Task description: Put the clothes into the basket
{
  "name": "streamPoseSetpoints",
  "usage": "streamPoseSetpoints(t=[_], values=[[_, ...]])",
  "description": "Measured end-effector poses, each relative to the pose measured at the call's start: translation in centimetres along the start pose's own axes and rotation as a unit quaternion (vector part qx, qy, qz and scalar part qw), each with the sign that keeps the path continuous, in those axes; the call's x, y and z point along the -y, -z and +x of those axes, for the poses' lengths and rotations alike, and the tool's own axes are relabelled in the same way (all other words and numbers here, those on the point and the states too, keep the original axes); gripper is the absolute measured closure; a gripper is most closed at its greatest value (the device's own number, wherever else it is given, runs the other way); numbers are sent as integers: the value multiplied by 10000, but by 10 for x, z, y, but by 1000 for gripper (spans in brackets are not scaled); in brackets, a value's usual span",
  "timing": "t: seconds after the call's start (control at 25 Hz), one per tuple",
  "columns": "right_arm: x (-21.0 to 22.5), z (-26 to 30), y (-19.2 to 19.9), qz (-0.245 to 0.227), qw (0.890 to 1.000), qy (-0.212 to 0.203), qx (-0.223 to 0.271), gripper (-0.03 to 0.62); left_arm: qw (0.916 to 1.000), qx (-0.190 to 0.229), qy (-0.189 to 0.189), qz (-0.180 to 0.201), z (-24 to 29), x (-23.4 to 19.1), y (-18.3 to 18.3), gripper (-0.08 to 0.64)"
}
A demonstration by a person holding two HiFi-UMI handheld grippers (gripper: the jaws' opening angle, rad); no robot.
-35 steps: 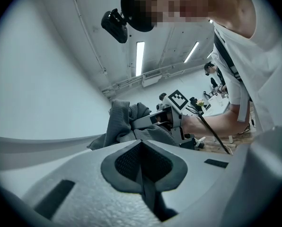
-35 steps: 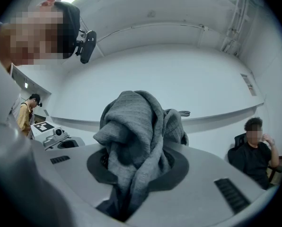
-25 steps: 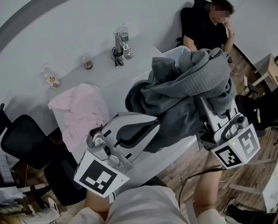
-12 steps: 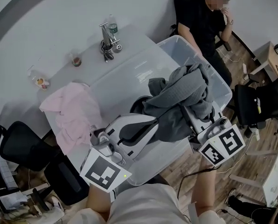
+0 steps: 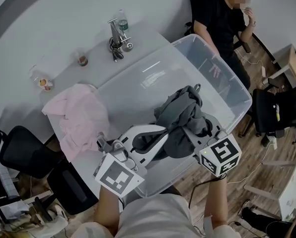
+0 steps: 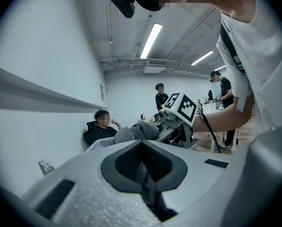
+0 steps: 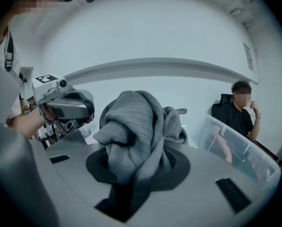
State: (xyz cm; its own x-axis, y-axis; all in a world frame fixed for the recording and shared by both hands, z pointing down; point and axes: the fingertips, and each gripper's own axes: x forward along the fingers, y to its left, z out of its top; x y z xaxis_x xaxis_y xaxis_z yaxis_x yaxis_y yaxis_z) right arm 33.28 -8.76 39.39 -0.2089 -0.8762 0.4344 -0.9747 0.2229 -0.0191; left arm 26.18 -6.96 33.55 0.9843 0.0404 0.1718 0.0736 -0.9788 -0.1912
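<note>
Your left claw (image 5: 157,139), just to the right of the pink garment (image 5: 78,118) that lies heaped at 9 o'clock on the bench (image 5: 96,76), is pressed together on a thin fold of the grey garment (image 5: 185,110). In its own view the jaws meet with only a strip of cloth in the slit. That light pinch looks meant to steady one edge so the bundle does not swing or trail over the rim. The grey garment itself sits at the centre of the head view, bunched into a tall knot between your two hands. It is inside the outline of the clear basket (image 5: 227,78), close to the near wall. Whether its lowest folds already touch the basket floor cannot be told, because your hands hide that part. At about 5 o'clock your right claw (image 7: 134,169) is pinching a much thicker wad of the same cloth, which rises out of its jaws and droops over both sides. This looks like the main carrying grip, and it takes most of the weight. The basket stretches away towards 1 o'clock with its floor bare, so there is room to let go. The pink garment has yet to go in, so I judge the task roughly half done.
</note>
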Motion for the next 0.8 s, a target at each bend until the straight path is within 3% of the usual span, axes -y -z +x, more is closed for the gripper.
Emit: streamPoseSetpoints(t=[0.36, 0.8], values=[[-11, 23, 30, -625, 9927, -213, -1010, 472, 9997, -165, -9, -205, -5, 0, 19, 555], [-33, 46, 71, -1500, 9632, -662, -2132, 469, 9988, -372, -70, -295, -14, -2, 36, 555]])
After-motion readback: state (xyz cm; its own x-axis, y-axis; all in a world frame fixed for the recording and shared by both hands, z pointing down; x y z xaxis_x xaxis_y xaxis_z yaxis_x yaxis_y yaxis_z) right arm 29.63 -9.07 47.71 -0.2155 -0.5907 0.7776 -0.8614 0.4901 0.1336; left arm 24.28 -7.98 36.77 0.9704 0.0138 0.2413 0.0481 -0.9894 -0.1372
